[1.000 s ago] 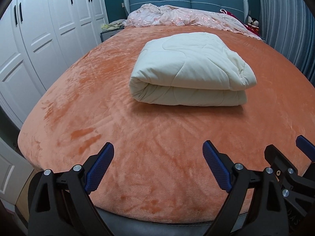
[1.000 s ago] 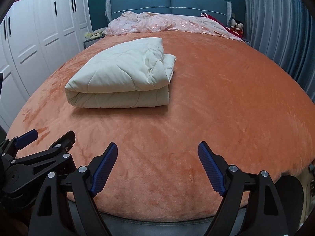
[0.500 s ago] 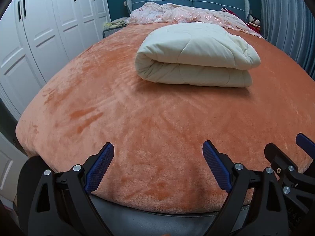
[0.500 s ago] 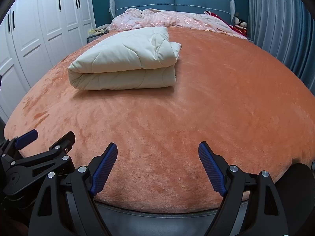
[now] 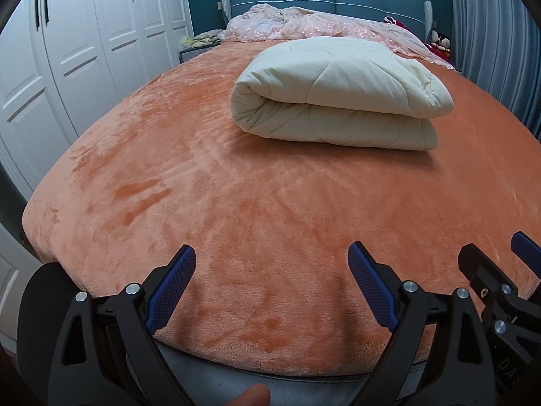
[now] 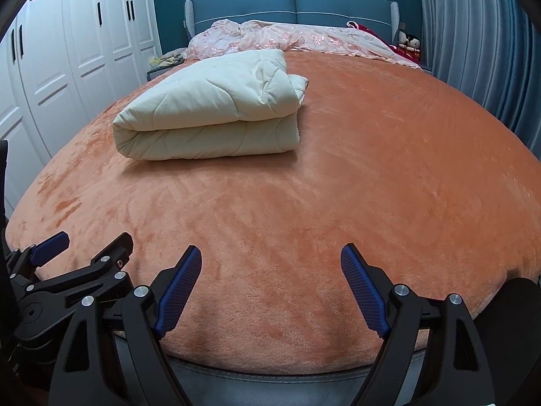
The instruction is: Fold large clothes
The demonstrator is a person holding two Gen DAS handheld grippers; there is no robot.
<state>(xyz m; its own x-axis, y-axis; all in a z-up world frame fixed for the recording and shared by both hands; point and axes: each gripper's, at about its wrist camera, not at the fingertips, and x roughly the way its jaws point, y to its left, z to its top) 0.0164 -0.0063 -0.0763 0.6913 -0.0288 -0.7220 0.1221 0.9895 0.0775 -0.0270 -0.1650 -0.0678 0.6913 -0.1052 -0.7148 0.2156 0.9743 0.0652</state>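
Note:
A cream quilted duvet point(image 5: 338, 94) lies folded into a thick bundle on the orange plush bedspread point(image 5: 236, 186), in the middle of the bed; it also shows in the right wrist view point(image 6: 209, 118), left of centre. My left gripper point(image 5: 272, 257) is open and empty, low over the foot edge of the bed, well short of the duvet. My right gripper point(image 6: 270, 257) is open and empty beside it at the same edge. Each gripper shows at the edge of the other's view.
A crumpled pink bedcover point(image 6: 290, 39) lies along the blue headboard point(image 6: 294, 0). White wardrobe doors point(image 5: 84, 40) stand along the left. Blue-grey curtains point(image 6: 473, 40) hang on the right. A bedside table point(image 6: 162, 67) with small items stands at the far left corner.
Both grippers have dropped lower and drawn back toward the foot edge of the bed, so the duvet sits higher and flatter in view. The duvet has not moved. Jaws stay open.

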